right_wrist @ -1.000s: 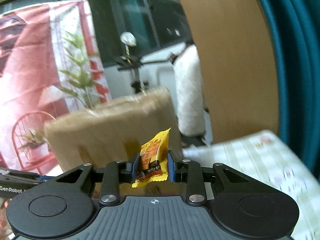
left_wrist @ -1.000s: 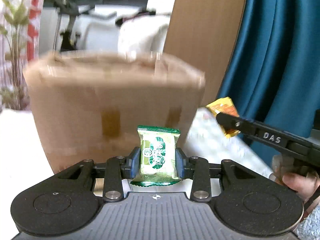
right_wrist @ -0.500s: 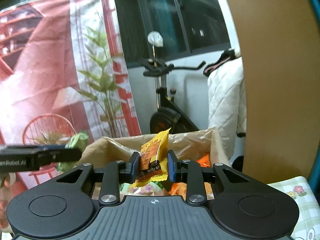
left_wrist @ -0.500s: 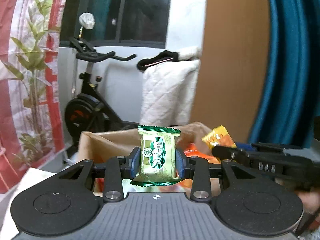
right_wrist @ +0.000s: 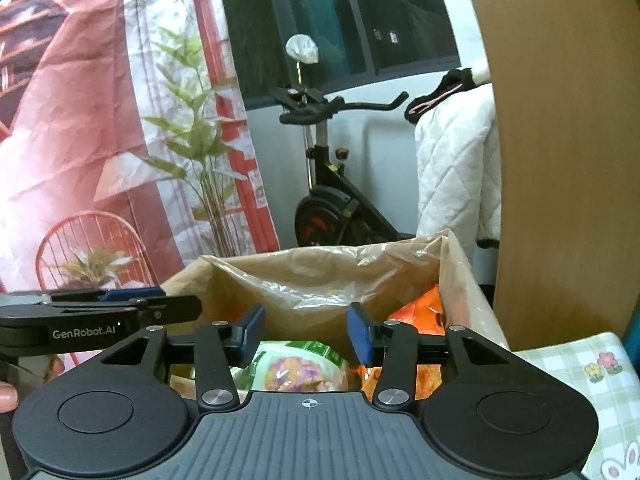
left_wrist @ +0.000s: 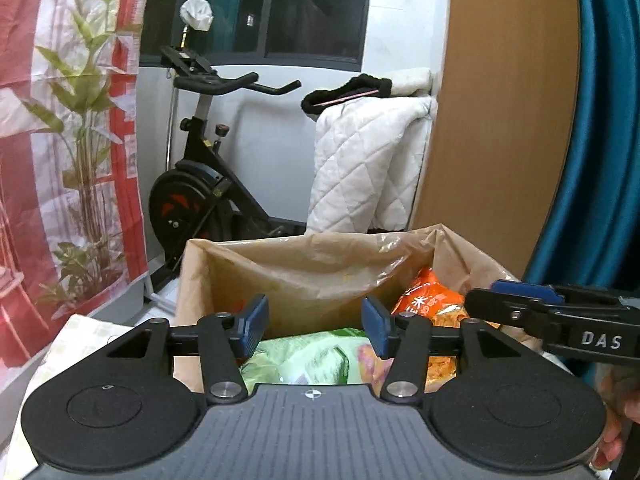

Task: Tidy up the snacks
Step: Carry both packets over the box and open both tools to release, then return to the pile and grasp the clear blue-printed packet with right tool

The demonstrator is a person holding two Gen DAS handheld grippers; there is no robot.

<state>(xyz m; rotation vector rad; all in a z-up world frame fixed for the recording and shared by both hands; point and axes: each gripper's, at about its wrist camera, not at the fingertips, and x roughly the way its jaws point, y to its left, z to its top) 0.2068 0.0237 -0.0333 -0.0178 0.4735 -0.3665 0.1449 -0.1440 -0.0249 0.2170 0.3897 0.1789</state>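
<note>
A brown cardboard box (left_wrist: 304, 268) lined with brown plastic stands in front of both grippers; it also shows in the right wrist view (right_wrist: 312, 276). Inside lie a green snack bag (left_wrist: 304, 356) and an orange snack bag (left_wrist: 428, 304); the right wrist view shows the green bag (right_wrist: 296, 364) and the orange bag (right_wrist: 420, 312) too. My left gripper (left_wrist: 316, 324) is open and empty above the box. My right gripper (right_wrist: 306, 330) is open and empty above the box. The small green and yellow packets are out of sight.
An exercise bike (left_wrist: 200, 184) and a white quilt (left_wrist: 368, 168) stand behind the box. A wooden panel (left_wrist: 500, 120) and a teal curtain (left_wrist: 600, 160) are at the right. A checked tablecloth (right_wrist: 580, 380) lies under the box.
Both grippers opened over the box. The green packet left my left gripper and the yellow packet left my right gripper; both are gone from view.
</note>
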